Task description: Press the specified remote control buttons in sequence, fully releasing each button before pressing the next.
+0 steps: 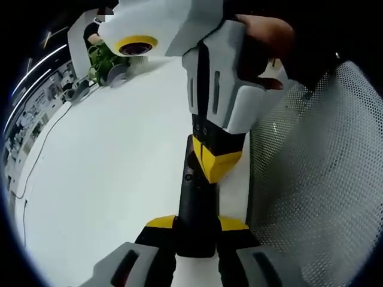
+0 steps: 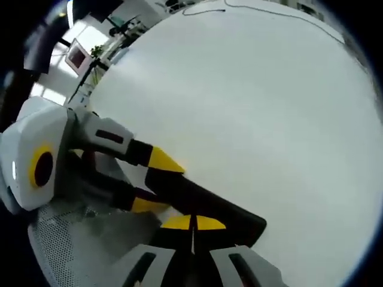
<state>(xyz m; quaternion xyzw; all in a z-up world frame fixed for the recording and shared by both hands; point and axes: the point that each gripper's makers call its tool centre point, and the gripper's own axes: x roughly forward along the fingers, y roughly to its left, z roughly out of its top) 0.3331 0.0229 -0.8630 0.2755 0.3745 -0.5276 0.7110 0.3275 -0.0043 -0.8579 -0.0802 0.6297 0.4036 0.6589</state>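
While left gripper [image 1: 196, 224] clamps remote [image 1: 196, 206] | right gripper [image 2: 192, 223] pressing (jaws together)

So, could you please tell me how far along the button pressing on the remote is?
Done: the left claw grips the black remote over the white table. In hand: the right claw, shut, has its yellow tips on the remote's face. Left: releasing and any further presses; how many presses are done cannot be told.

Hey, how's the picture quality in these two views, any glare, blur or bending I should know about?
Left gripper view: fisheye bends the white table edge into a curve; the black remote is dark, its buttons hard to read. Right gripper view: the table is evenly bright, nearly washed out, with soft shadow under the remote; background windows blown out.
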